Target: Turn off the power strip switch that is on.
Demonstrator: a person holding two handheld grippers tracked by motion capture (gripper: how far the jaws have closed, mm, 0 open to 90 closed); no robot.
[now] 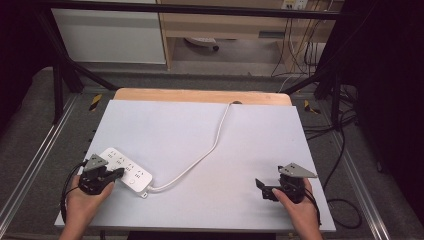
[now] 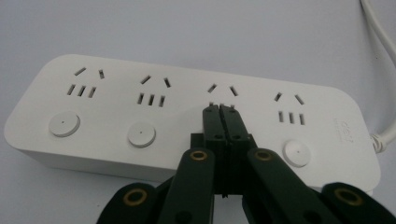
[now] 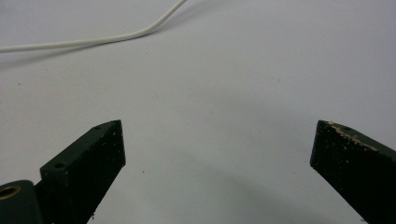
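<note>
Lying flat near the left front corner of the white table (image 1: 200, 135), angled a little: a white power strip (image 2: 187, 116) with four socket groups, each with a round button below it; every socket standing empty, nothing plugged in. Trailing from the strip's right end: its white cord (image 1: 210, 150), curving away across the table toward the far edge. Hovering over the strip's near edge, or possibly touching it (contact too close to call): the left gripper (image 2: 219, 109), jaws pressed fully together and holding nothing, tips pointing at the third socket group from the left, with that group's button hidden beneath the jaws. Judging from this: probably pressing, or getting ready to press, one of the strip's buttons with the closed tips; no light or other sign showing whether any switch has been worked, so most of the job likely remaining. Waiting well to the right of the strip, over bare table: the right gripper (image 3: 217, 140), jaws spread wide and gripping nothing, only the cord passing farther off in front of it. Nothing else sitting near the strip.
</note>
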